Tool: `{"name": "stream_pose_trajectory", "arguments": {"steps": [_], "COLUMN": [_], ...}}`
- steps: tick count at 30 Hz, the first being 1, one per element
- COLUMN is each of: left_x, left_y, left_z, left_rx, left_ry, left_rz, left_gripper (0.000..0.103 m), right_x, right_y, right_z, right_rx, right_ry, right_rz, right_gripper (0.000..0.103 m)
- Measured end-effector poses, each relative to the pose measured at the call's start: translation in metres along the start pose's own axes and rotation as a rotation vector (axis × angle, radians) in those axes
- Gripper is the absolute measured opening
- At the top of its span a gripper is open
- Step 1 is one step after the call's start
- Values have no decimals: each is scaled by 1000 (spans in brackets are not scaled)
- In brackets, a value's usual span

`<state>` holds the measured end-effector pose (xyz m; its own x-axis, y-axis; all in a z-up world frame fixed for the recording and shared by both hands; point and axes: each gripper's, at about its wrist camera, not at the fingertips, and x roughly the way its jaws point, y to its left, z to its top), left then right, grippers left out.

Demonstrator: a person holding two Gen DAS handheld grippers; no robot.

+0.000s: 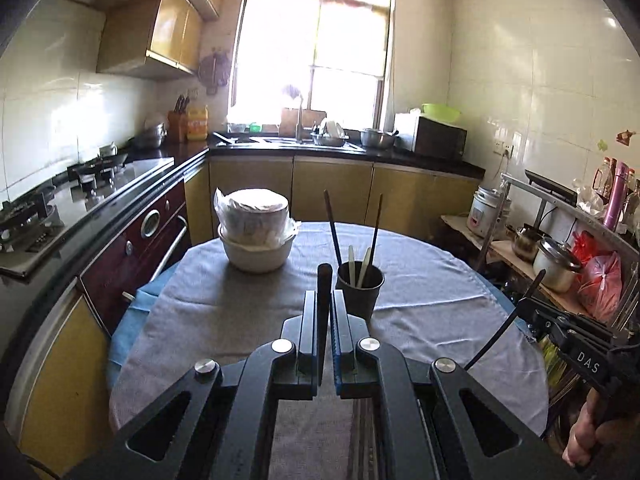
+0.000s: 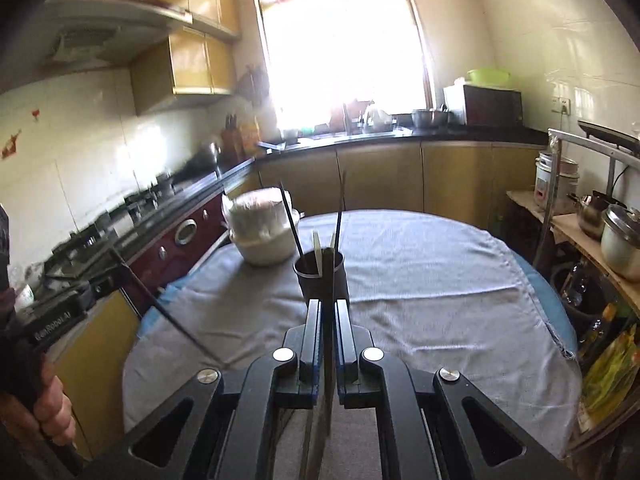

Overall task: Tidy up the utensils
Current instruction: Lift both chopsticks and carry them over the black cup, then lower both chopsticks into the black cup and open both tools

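Note:
A dark cup (image 1: 359, 285) (image 2: 322, 276) stands mid-table on the grey cloth, with two dark chopsticks (image 1: 333, 232) and two white utensils (image 1: 352, 264) in it. My left gripper (image 1: 324, 295) is shut on a dark chopstick (image 1: 325, 278) just short of the cup and left of it. In the right wrist view that left gripper (image 2: 114, 278) is at the left edge, its chopstick (image 2: 172, 320) slanting down. My right gripper (image 2: 329, 303) is shut on a thin brownish chopstick (image 2: 329, 272) in line with the cup. It also shows in the left wrist view (image 1: 525, 307).
A stack of white bowls in plastic wrap (image 1: 256, 232) (image 2: 262, 232) sits at the table's far left. The round table (image 1: 440, 280) is hemmed in by a stove counter (image 1: 100, 184) on the left and a shelf with pots (image 1: 556, 264) on the right. A hand (image 2: 52, 408) grips the left handle.

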<state>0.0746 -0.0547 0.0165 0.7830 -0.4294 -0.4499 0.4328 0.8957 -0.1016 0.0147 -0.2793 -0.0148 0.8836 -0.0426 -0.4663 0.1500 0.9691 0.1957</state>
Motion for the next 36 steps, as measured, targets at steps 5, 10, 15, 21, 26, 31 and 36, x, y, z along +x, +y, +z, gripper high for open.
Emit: {"name": "stream_pose_trajectory", "arguments": {"steps": [5,10,15,21,26,31,36], "left_x": [-2,5,16,40,67,98,127], "left_y": [-9,-13,-12,-15,-20,-27,-25], "left_z": [4,9,26,73,119,155,170], "left_rx": [14,33,60,102,115,107,50], "left_ry": [8,42,59,24,-41,-86,-93], "left_rz": [-15,-37,-77,-127,-152,-167,-182], "left_gripper": [6,6,6,6,6,6,5], "right_x": [-8,-4,17,50,85,117,149], "right_y": [-3,-9,-16,-18,-17,-14,-7], "right_z": [1,11,35,77,118,152,171], "right_rx": [-2,20,49,33,25,17,-3], "right_ry": [-16,-12,20,7,-21,-55,-65], "right_rz": [5,25,53,41,23,12,5], "right_gripper": [6,6,6,6,6,6,6]}}
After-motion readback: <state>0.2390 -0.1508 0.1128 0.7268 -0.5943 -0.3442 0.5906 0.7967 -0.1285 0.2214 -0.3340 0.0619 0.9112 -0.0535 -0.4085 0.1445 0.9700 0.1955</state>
